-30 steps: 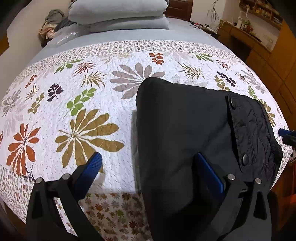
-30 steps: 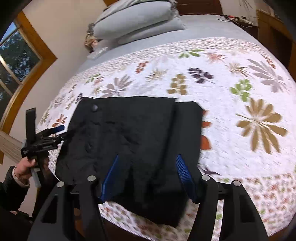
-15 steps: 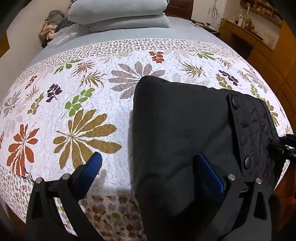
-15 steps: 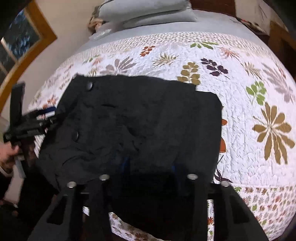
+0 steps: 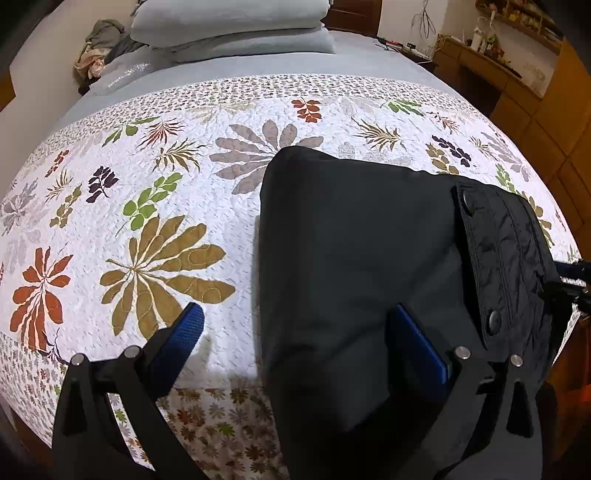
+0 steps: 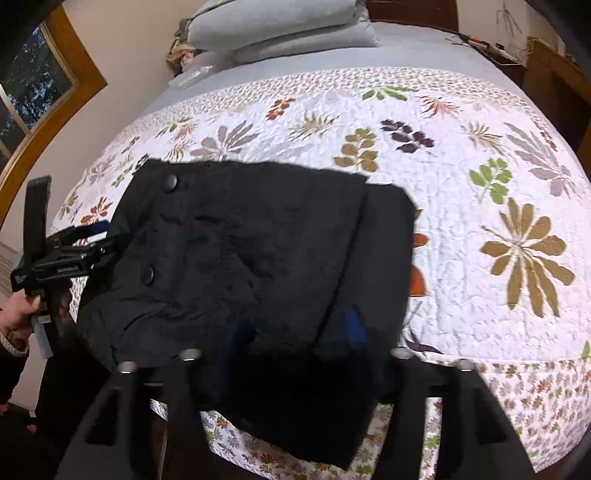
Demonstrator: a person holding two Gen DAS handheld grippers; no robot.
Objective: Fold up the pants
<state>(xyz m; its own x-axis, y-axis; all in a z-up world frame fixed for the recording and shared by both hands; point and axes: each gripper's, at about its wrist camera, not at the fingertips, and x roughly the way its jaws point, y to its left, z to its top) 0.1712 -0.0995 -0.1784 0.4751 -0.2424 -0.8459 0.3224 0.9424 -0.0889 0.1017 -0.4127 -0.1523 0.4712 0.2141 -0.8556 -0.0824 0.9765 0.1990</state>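
Black quilted pants (image 5: 362, 258) lie folded on a floral quilt, waistband with snap buttons toward the right in the left wrist view. They also show in the right wrist view (image 6: 258, 251), hanging over the bed's front edge. My left gripper (image 5: 299, 332) is open, straddling the pants' left edge, one blue pad on the quilt side and one over the fabric. My right gripper (image 6: 295, 332) is open low over the pants' near edge, its blue pads dimly visible against the dark fabric. The left gripper also shows in the right wrist view (image 6: 74, 247), by the waistband.
The quilt (image 5: 147, 206) covers the bed. Grey pillows (image 5: 236, 29) are stacked at the head. Wooden cabinets (image 5: 535, 96) stand to the right. A window with a wooden frame (image 6: 44, 96) is on the left wall.
My right gripper has moved forward and down over the pants' near edge, so the fabric now fills its lower view. The left gripper has stayed nearly still.
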